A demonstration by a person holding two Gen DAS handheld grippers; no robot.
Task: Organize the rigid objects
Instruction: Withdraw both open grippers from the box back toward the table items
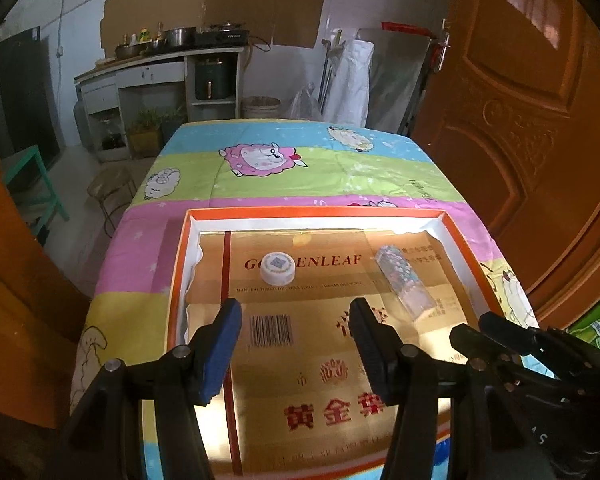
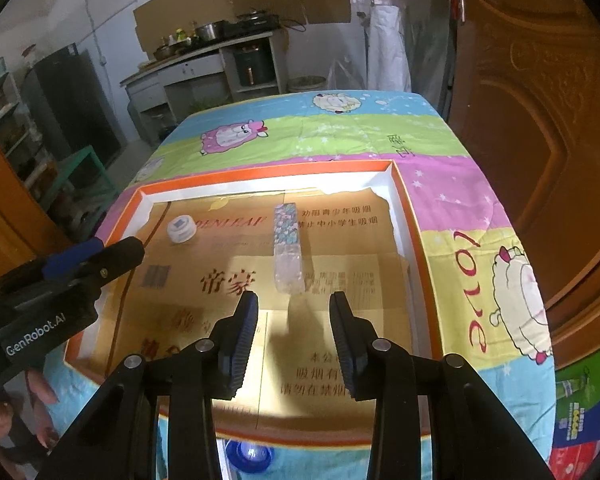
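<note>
In the left wrist view, the white bottle cap point(image 1: 277, 267) lies left of centre in the frame, inside the orange-rimmed tray point(image 1: 460, 240) on its gold cardboard liner point(image 1: 300, 360). The left gripper point(image 1: 296, 312) hangs just below it, jaws spread and empty. Right of centre lies the patterned stick-shaped box point(image 1: 404, 284), also in the tray. In the right wrist view, the right gripper point(image 2: 294, 308) is released too, its tips just short of that box point(image 2: 288, 248). A blue round thing point(image 2: 249, 454) at the bottom edge, outside the tray, is too blurred to name. Two items look already placed; that one may remain.
</note>
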